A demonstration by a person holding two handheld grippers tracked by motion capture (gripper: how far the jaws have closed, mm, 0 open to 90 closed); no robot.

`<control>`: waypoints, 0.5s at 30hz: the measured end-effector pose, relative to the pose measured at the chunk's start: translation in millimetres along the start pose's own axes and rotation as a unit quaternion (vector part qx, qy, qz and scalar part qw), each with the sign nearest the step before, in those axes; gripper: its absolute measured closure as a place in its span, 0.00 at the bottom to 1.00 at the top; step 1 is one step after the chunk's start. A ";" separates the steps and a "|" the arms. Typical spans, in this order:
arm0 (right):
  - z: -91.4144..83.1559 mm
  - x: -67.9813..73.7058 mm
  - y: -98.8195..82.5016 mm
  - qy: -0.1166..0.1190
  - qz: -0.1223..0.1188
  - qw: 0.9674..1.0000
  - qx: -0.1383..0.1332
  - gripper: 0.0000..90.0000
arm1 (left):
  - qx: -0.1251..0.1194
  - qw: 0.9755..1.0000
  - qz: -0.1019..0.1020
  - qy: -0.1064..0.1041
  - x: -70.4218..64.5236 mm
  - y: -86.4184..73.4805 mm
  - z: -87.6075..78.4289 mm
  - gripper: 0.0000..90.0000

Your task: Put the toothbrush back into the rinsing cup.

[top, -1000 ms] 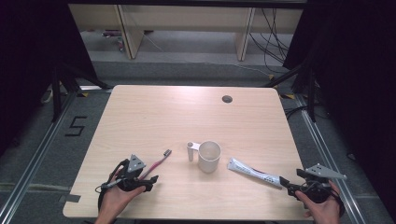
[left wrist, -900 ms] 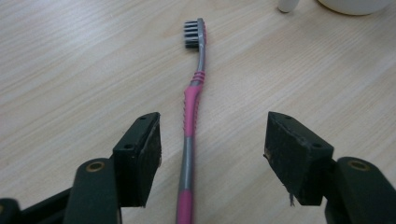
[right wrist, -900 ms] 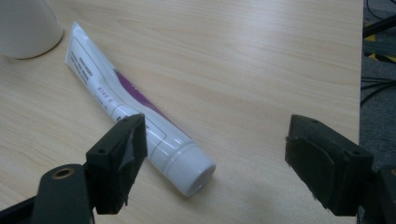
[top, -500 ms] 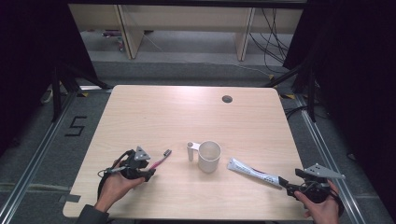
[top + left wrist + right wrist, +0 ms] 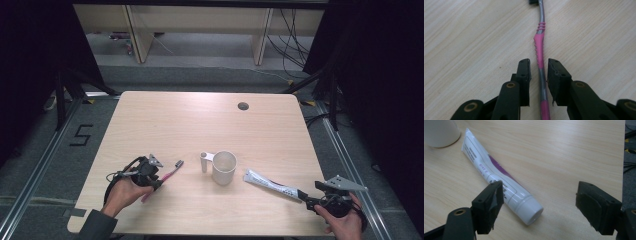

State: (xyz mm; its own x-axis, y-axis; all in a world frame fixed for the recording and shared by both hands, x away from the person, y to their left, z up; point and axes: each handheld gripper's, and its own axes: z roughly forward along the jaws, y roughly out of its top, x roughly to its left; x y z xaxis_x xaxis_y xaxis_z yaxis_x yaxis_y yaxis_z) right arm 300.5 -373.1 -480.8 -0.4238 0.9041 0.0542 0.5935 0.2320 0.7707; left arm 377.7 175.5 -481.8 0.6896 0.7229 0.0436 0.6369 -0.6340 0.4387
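Note:
A pink and grey toothbrush lies on the table left of a white mug. My left gripper straddles its handle. The jaws have just been closing and stand narrow, with a thin gap still beside the handle. A white and purple toothpaste tube lies right of the mug. My right gripper is wide open at the tube's capped end, with the cap between its jaws and untouched.
The wooden table has a dark round cable hole at the far right. The mug's base sits beyond the tube's flat end. The table's right edge is close to my right hand.
My left hand has slid forward along the toothbrush handle, and its jaws have narrowed around the handle. The right hand and the tube have stayed put.

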 end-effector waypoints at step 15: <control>0.8 1.0 -0.2 0.001 -0.001 1.000 0.006 0.26 | 0.048 0.999 -0.003 -0.016 2.7 16.6 9.7 0.82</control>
State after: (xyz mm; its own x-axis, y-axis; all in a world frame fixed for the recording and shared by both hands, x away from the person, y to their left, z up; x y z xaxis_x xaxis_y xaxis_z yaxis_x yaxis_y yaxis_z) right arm 300.5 -372.0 -481.4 -0.4265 0.9030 0.0529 0.6007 0.2390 0.7629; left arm 393.5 164.3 -483.1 0.6957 0.7182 0.0117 0.6695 -0.6543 0.3515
